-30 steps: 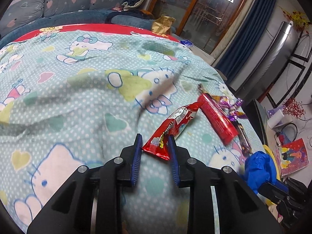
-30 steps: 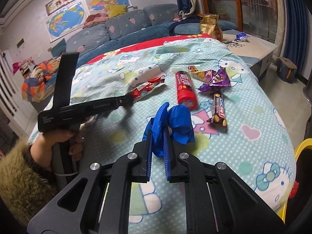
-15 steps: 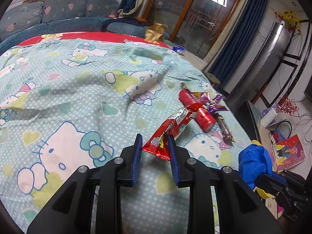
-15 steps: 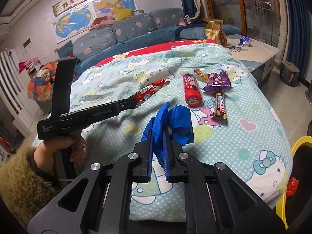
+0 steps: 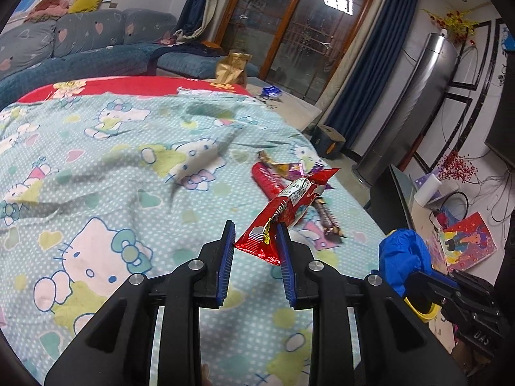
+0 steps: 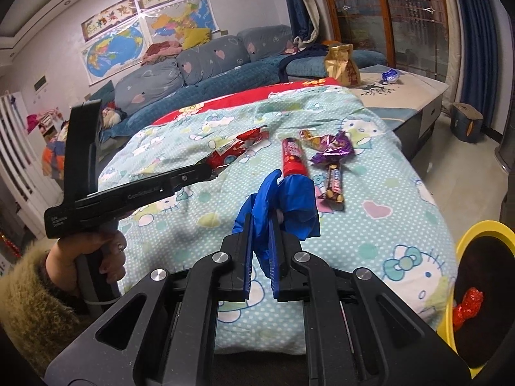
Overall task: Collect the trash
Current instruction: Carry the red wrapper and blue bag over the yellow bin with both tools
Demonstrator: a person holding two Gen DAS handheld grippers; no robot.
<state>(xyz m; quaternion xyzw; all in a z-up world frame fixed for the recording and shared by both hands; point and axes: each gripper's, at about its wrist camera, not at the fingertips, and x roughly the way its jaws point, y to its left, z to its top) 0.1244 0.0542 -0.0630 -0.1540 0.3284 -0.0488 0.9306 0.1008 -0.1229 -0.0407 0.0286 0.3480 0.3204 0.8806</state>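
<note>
Bedspread (image 5: 96,167) left of red tube (image 6: 293,157) lies open.

Home living room, sofa (image 6: 206,64), wall maps (image 6: 119,45), curtains (image 5: 363,74)

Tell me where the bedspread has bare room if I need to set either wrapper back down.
The bedspread lies bare between the brown candy bar and the yellow bin, and across the whole side behind the left gripper, up to the red border. It is crowded mid-bed: the red tube, the purple wrapper and the candy bar sit close together.
</note>
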